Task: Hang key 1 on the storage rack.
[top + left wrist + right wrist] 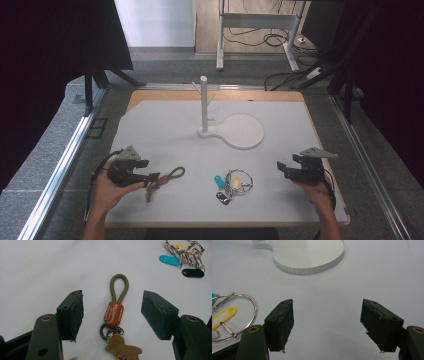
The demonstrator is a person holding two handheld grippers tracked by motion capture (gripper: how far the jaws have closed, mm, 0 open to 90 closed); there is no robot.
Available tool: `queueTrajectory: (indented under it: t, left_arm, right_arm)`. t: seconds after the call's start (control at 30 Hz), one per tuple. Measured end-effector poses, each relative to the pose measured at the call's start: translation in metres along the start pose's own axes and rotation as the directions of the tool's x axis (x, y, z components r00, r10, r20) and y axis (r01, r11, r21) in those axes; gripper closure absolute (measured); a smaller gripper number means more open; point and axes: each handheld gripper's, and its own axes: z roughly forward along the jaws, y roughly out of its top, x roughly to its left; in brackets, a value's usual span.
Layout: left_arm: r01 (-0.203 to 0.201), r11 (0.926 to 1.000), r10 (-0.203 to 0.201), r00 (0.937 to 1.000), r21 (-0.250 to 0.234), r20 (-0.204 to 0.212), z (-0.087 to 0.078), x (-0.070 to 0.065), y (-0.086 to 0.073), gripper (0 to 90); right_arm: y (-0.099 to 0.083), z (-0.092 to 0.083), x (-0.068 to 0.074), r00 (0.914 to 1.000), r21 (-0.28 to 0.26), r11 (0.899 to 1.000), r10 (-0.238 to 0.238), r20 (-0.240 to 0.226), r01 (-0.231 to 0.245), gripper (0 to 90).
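Green cord keychain (117,305) lies near the board's front-left edge, between the left gripper's (112,315) spread jaws (nothing pinched yet). Close squarely on the leather tab. Right gripper (327,325) gapes empty; stand (204,105) waits farther back.

Brass charm (123,348) cut off at bottom edge, yellow tag (223,317) cropped at left edge

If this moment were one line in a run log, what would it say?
left gripper: open, astride keychain, not gripping | right gripper: open, empty | key ring: flat on table | stand: bare
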Motion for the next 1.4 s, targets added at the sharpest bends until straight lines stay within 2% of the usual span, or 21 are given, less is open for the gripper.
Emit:
queueTrajectory:
  t: [0.23,0.37,0.53,0.57,0.6,0.7,0.9,1.07,1.27,1.33,1.4]
  left_arm:
    - [0.009,0.9999,-0.009,0.9999,-0.009,-0.004,-0.003,0.002,0.000,35.1]
    - [-0.008,1.0000,0.008,0.9999,0.001,-0.009,-0.005,0.000,0.006,35.0]
    - [-0.067,0.9960,0.068,0.9975,0.059,-0.017,-0.007,-0.006,0.023,35.5]
    - [-0.067,0.9960,0.068,0.9975,0.059,-0.017,-0.007,-0.006,0.023,35.8]
    - [-0.084,0.9935,0.084,0.9964,0.076,-0.003,-0.007,-0.007,0.028,36.1]
    - [-0.100,0.9885,0.098,0.9950,0.114,0.024,-0.001,-0.007,0.032,36.5]
    - [-0.121,0.9723,0.113,0.9922,0.200,0.053,0.015,-0.006,0.033,38.1]
    - [-0.141,0.9557,0.124,0.9889,0.258,0.082,0.025,-0.006,0.036,40.9]
    - [-0.167,0.9282,0.135,0.9840,0.333,0.117,0.037,-0.005,0.039,44.0]
    - [-0.176,0.9166,0.141,0.9826,0.359,0.121,0.041,-0.004,0.039,45.1]
    - [-0.185,0.9085,0.154,0.9817,0.375,0.112,0.046,-0.004,0.039,47.6]
  right_arm:
    - [0.002,0.005,0.003,0.9994,0.037,0.999,-0.012,-0.031,0.014,29.3]
    - [0.003,0.004,0.001,0.9993,0.040,0.999,-0.013,-0.036,0.014,29.1]
    - [0.002,-0.001,-0.004,0.9996,0.031,1.000,-0.002,-0.029,0.002,29.3]
    - [0.002,-0.002,-0.005,0.9997,0.029,1.000,-0.001,-0.026,0.001,29.4]
    - [0.002,-0.003,-0.005,0.9997,0.030,1.000,0.002,-0.026,-0.001,29.4]
    - [0.001,-0.003,-0.007,0.9996,0.037,0.999,-0.009,-0.025,0.010,29.4]
    - [0.000,0.000,-0.008,0.9995,0.055,0.998,-0.014,-0.028,0.015,29.6]
    - [0.000,0.002,-0.006,0.9994,0.064,0.998,-0.016,-0.031,0.018,29.9]
    - [-0.001,0.006,-0.004,0.9989,0.079,0.997,-0.024,-0.039,0.027,29.9]
    - [-0.002,0.007,-0.003,0.9989,0.086,0.996,-0.024,-0.041,0.027,29.9]
    - [-0.002,0.008,-0.003,0.9988,0.090,0.996,-0.026,-0.042,0.030,30.0]
